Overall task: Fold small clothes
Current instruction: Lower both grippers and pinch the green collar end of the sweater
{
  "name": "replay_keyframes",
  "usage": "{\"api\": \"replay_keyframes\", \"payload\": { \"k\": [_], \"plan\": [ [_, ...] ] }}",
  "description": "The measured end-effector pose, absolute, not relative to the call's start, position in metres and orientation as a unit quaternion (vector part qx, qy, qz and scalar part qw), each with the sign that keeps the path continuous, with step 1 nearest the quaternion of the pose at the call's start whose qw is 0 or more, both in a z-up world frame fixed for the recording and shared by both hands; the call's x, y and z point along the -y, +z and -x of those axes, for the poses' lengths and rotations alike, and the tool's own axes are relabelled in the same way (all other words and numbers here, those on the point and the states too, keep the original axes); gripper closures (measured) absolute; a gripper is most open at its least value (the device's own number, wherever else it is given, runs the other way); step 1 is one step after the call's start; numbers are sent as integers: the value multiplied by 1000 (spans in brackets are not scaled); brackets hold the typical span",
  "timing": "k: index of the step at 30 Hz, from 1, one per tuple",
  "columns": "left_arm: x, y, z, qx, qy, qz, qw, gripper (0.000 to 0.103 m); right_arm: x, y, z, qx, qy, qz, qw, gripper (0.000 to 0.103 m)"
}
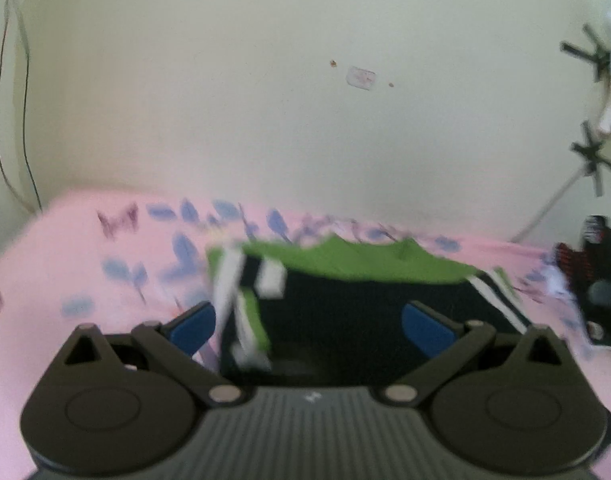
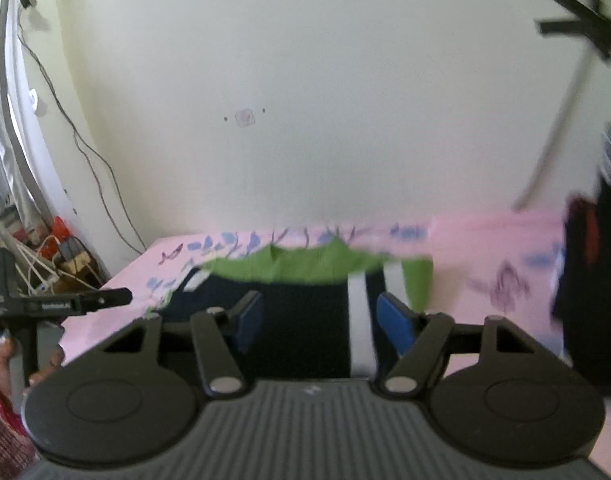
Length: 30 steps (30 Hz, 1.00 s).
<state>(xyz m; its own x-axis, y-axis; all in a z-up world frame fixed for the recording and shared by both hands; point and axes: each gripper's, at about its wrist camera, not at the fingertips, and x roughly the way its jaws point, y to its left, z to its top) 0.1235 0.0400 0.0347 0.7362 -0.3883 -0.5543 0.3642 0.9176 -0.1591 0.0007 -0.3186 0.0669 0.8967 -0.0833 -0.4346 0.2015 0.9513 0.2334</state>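
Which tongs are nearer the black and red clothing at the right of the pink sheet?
Right. The right tongs sit just left of the black and red clothing; the left tongs are farther left, over the shirt's opposite side.

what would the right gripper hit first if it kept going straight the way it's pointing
Most likely the dark part of the shirt on the pink sheet: it fills the gap between the open fingers of the right gripper, with its white stripe just inside the right finger. Blur leaves depth uncertain.
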Motion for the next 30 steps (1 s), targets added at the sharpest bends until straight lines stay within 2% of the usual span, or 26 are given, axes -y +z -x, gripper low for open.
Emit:
{"api": "replay_keyframes", "payload": {
  "k": [5,9,12,14,16,17,18,19,21,24,30],
  "plan": [
    [-4,41,-211,-350,-191,-8,917,0,357,73,-90,-250,-77,-145,954,28],
    [37,22,-265,-392,-182,-25,902,0,391,41,-161,-307,-77,-218,923,25],
    [63,1,-296,-416,-164,-36,894,1,397,19,-197,-329,-84,-223,914,24],
    [75,-11,-312,-434,-163,-39,885,14,397,9,-216,-341,-79,-216,911,23],
    [85,-24,-319,-453,-154,-46,877,48,394,-1,-230,-354,-71,-204,910,25],
    [86,-27,-321,-453,-162,-39,876,50,392,-4,-236,-360,-67,-195,910,33],
    [89,-28,-319,-446,-166,-36,878,64,388,-8,-241,-369,-63,-180,910,51],
    [90,-28,-316,-444,-175,-35,878,76,383,-11,-245,-377,-59,-162,910,61],
    [96,-26,-306,-432,-173,-55,883,86,375,-10,-243,-374,-63,-125,917,83],
    [99,-17,-283,-406,-168,-85,894,89,366,5,-222,-348,-61,-109,929,91],
    [79,26,-217,-352,-170,-73,918,89,316,48,-150,-285,-34,-47,957,93]
  ]
}}
